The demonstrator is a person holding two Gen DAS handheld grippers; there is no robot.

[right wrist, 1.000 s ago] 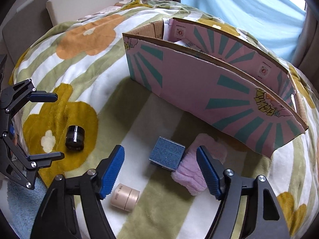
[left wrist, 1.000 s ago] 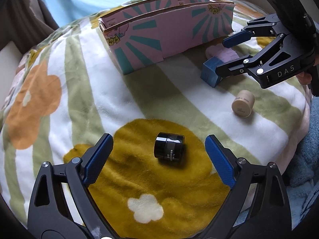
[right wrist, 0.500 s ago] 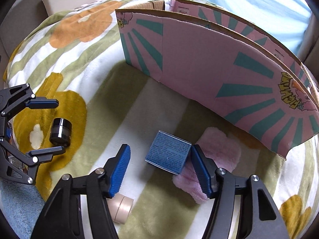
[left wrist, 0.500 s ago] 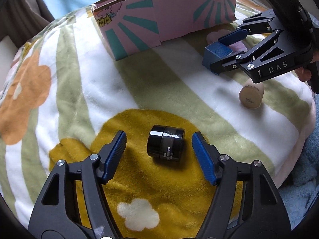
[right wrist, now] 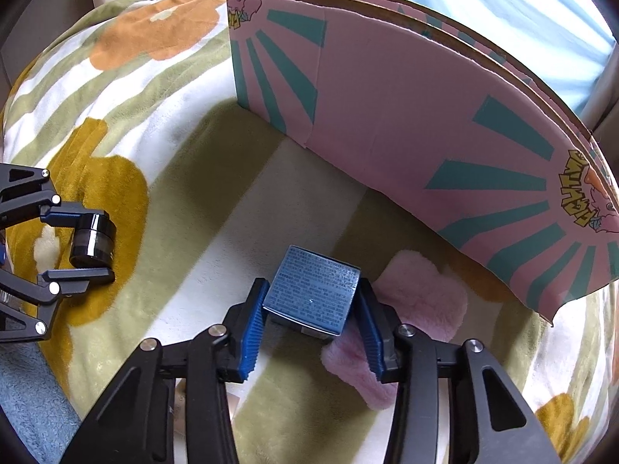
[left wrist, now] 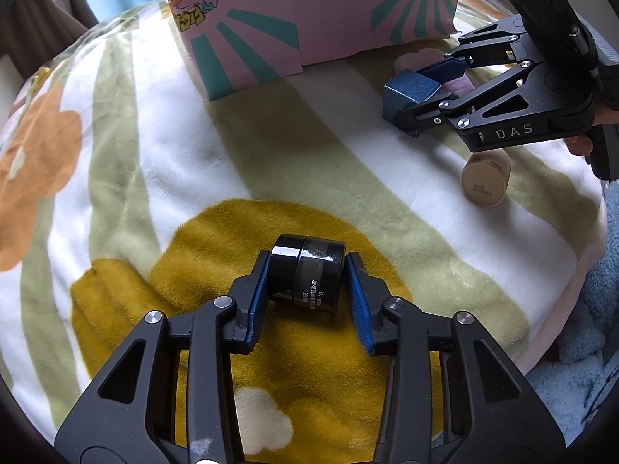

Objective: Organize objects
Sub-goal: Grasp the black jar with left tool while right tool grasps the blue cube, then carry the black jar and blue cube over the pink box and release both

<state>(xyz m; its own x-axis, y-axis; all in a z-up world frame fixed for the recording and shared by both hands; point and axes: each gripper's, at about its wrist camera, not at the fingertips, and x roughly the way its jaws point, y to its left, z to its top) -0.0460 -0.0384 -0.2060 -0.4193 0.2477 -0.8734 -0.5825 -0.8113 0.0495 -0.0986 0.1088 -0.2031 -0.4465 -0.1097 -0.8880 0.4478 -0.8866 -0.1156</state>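
Observation:
My left gripper is shut on a black jar that lies on its side on the yellow patch of the blanket; it also shows in the right wrist view. My right gripper is shut on a small blue box resting on the blanket, seen too in the left wrist view. A beige jar lies on its side below the right gripper. The pink and teal cardboard box stands behind, open at the top.
A fluffy pink cloth lies right of the blue box. The flower-patterned blanket covers the bed. A blue towel lies off the bed's right edge. A curtain hangs behind the cardboard box.
Both grippers moved forward and closed: the left around the black jar, the right around the blue box. Both were open and apart from the objects earlier.

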